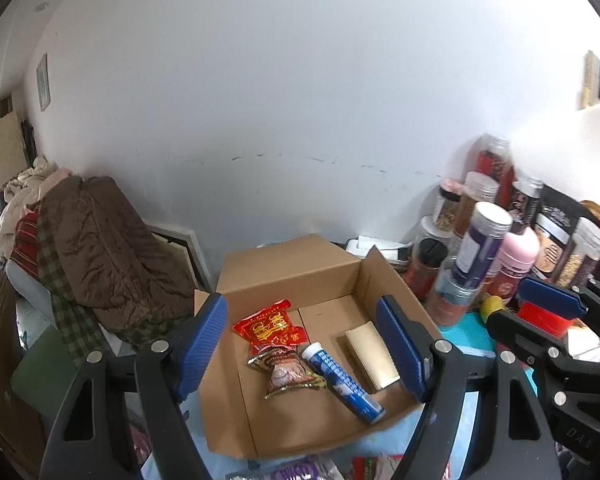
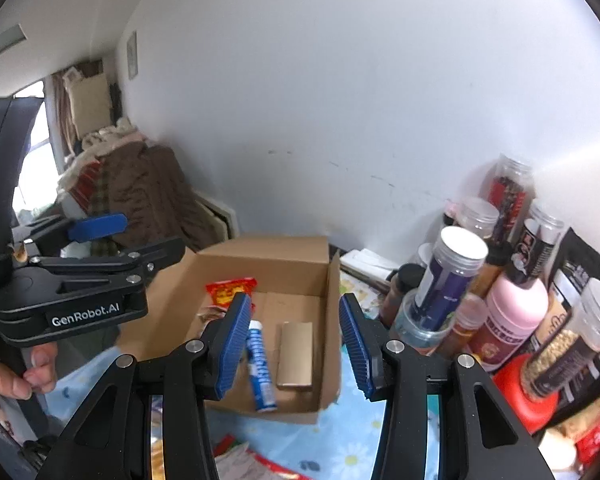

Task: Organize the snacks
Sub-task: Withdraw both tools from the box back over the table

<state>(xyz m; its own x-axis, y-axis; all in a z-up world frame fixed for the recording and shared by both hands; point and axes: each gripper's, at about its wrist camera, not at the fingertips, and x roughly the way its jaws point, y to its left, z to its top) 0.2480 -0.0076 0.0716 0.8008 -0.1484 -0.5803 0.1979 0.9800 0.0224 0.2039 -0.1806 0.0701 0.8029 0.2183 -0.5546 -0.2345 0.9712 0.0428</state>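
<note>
White wall backs a floral-clothed worktop [image 2: 352,428] where the cardboard box [image 1: 284,264] holds a red packet [image 1: 270,326], blue tube [image 1: 342,382] and gold box [image 1: 374,354]. Both grippers, left gripper [image 1: 302,346] and right gripper [image 2: 296,346], gape empty; next, grasp loose packets near the front edge squarely.

White scuffed wall [image 1: 300,100], clothes pile [image 1: 100,248], possibly a window [image 2: 32,152]

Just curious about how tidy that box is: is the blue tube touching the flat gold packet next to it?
Apart. In the right wrist view, a strip of bare cardboard floor shows between the blue tube and the gold packet along their whole length.
</note>
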